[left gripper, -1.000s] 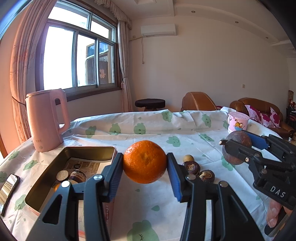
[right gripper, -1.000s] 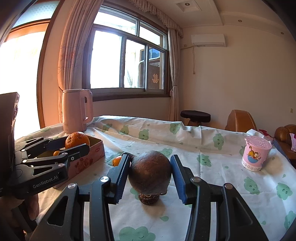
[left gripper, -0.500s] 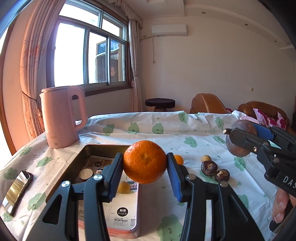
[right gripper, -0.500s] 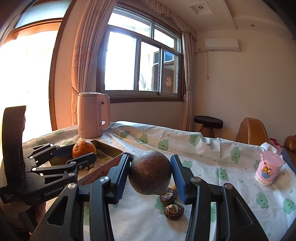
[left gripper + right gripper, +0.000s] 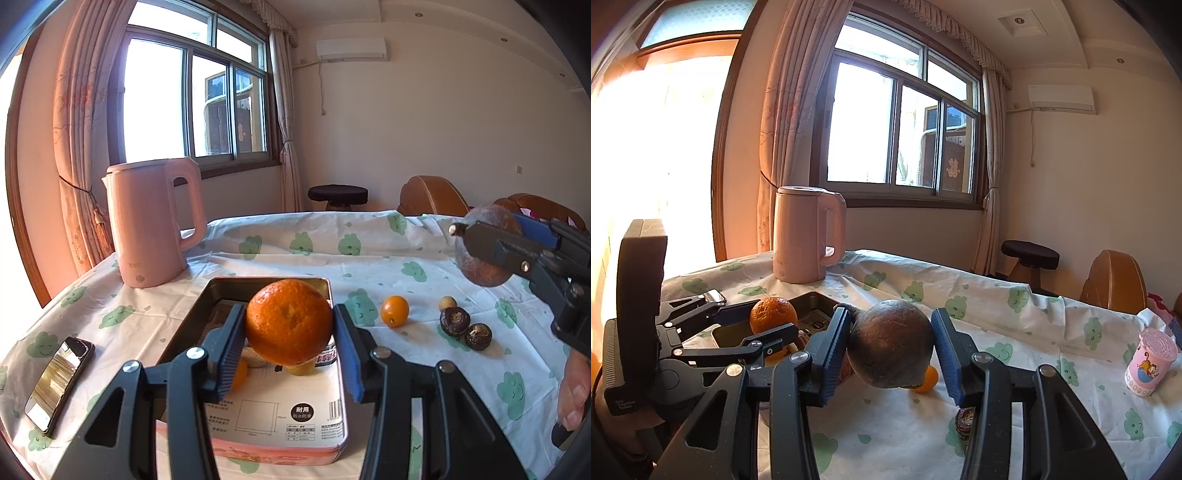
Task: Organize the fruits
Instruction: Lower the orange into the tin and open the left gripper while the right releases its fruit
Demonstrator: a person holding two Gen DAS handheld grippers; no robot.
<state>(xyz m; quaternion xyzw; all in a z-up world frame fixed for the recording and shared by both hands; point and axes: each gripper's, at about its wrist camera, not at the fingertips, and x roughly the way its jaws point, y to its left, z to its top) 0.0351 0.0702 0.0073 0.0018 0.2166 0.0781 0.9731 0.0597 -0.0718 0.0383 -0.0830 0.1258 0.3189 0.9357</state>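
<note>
Your left claw clamps its blue pads on the orange; your right claw, at its 2 o'clock, grips the brown fruit.

pink kettle | phone | pink cup | stool

A home living room: curtained window, wall air conditioner, brown leather sofa, and cloth-covered bench.
</note>
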